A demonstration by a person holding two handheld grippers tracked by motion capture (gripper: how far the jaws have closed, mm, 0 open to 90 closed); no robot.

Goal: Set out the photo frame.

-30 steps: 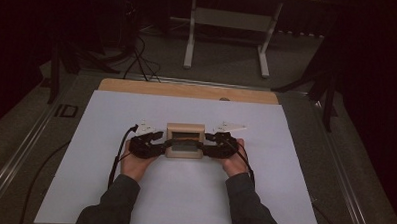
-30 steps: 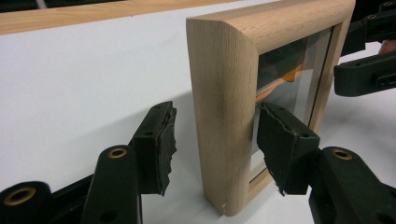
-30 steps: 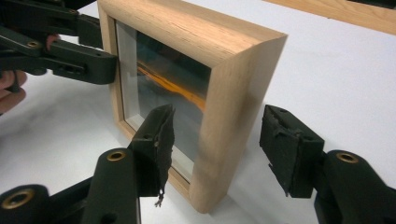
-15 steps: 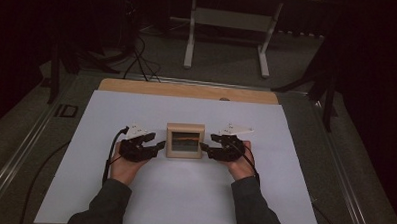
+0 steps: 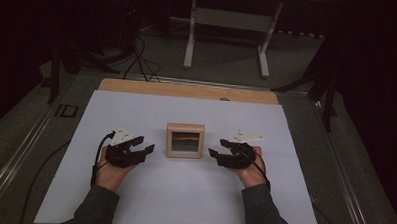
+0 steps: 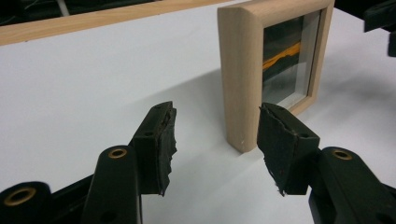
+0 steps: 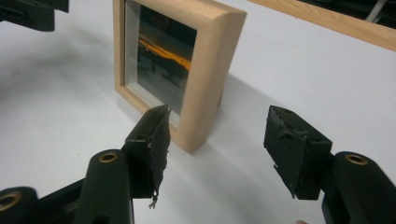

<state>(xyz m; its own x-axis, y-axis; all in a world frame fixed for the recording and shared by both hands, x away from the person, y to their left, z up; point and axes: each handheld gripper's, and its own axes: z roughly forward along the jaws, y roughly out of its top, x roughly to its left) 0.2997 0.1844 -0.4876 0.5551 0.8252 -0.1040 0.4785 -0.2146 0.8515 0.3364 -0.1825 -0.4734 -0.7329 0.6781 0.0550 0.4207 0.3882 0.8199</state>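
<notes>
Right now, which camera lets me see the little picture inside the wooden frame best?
The right gripper view: the picture frame stands close, its glass front showing the orange streak. The left gripper view shows mostly its wooden side, the glass at a slant. The high view shows the whole frame, but small.

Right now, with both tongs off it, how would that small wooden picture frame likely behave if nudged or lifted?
The small light-wood picture frame looks stiff, and its deep sides should offer flat faces to grip. It stands upright on one edge on the white table sheet, so a push on its face could tip it. The glass front is probably fragile and slippery.
</notes>
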